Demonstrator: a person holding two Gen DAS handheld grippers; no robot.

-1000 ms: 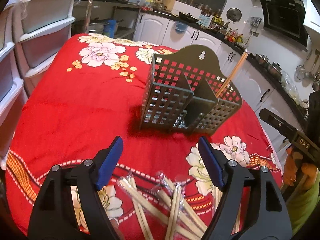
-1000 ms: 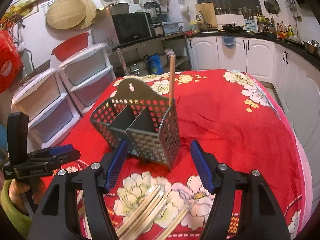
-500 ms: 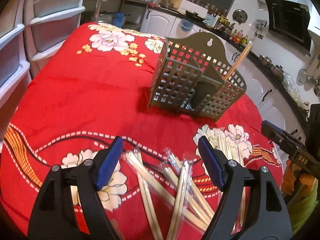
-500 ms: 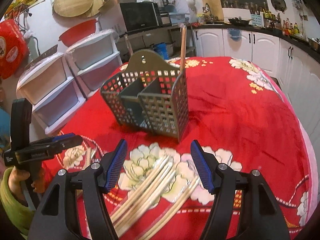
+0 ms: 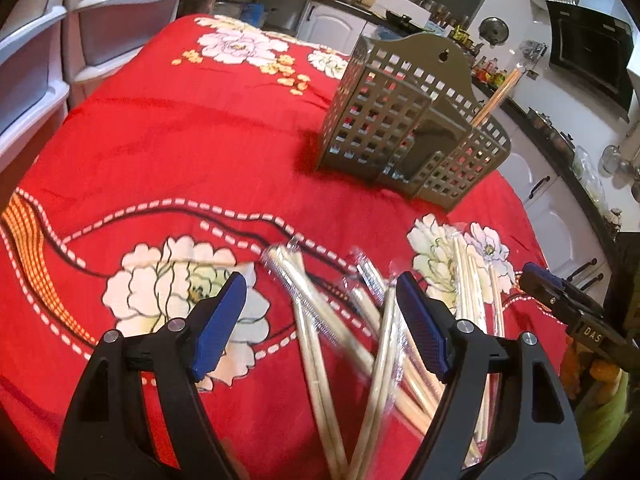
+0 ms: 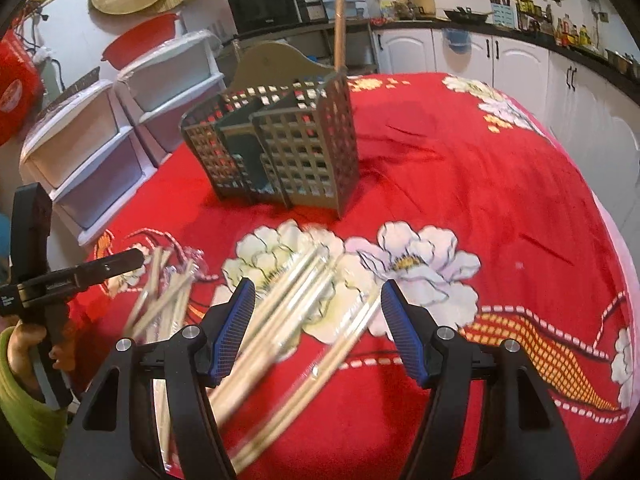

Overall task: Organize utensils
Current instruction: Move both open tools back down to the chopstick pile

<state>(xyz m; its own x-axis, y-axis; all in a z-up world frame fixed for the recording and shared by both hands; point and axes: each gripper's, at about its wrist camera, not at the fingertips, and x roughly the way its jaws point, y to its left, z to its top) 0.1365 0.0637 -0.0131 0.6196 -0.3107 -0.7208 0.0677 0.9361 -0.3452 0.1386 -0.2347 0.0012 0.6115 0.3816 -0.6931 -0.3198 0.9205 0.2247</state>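
Note:
A dark perforated utensil caddy [image 5: 412, 128] stands on the red floral tablecloth [image 5: 180, 140], with one pair of chopsticks [image 5: 496, 96] upright in its right compartment. It also shows in the right wrist view [image 6: 280, 148]. Several plastic-wrapped wooden chopsticks [image 5: 320, 328] lie scattered on the cloth nearer me. My left gripper [image 5: 320, 320] is open and empty above this pile. My right gripper [image 6: 316, 320] is open and empty above another bunch of chopsticks [image 6: 288, 300]. The right gripper shows at the left view's right edge [image 5: 560, 296]; the left gripper shows in the right view [image 6: 80, 276].
White plastic drawer units [image 6: 100, 148] stand beside the table's left side. Kitchen cabinets [image 6: 500, 60] and a counter with bottles line the back wall. A microwave [image 6: 264, 4] sits on a shelf behind the caddy.
Both grippers have pulled back from the caddy and come down over the chopsticks on the cloth. Both stay open and empty.

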